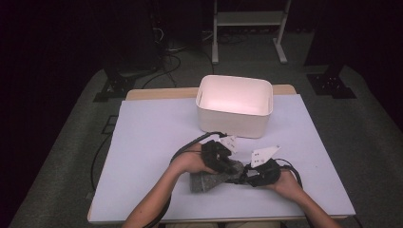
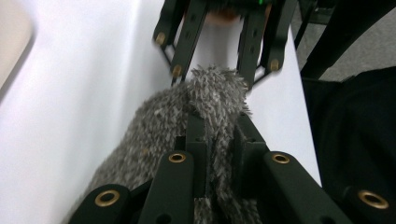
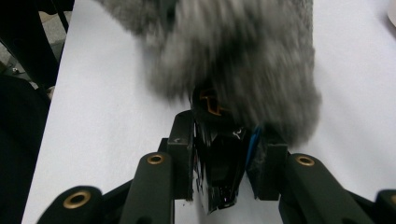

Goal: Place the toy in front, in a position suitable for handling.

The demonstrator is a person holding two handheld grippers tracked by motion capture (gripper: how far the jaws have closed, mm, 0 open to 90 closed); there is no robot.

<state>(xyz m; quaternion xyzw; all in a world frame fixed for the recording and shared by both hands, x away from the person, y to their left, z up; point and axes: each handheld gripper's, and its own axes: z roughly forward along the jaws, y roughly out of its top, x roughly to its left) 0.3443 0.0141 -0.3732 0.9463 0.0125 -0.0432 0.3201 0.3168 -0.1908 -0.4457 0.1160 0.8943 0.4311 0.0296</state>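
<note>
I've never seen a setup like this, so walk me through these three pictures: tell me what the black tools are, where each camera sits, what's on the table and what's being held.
A person sits at a table covered in white and holds a hand-operated two-jaw gripper in each hand; there is no robot arm.

The high view looks down from above the person's side. In it the left gripper and the right gripper meet over a grey fuzzy cover. Behind them stands a white bin.

The other two pictures come from cameras riding on the grippers, looking along their own black jaws.

In the left gripper view, the jaws are shut on the grey fuzzy fabric, with the other gripper facing it farther off.

In the right gripper view, the jaws clamp a black object that sticks out of the fuzzy cover. What it is I cannot tell.
</note>
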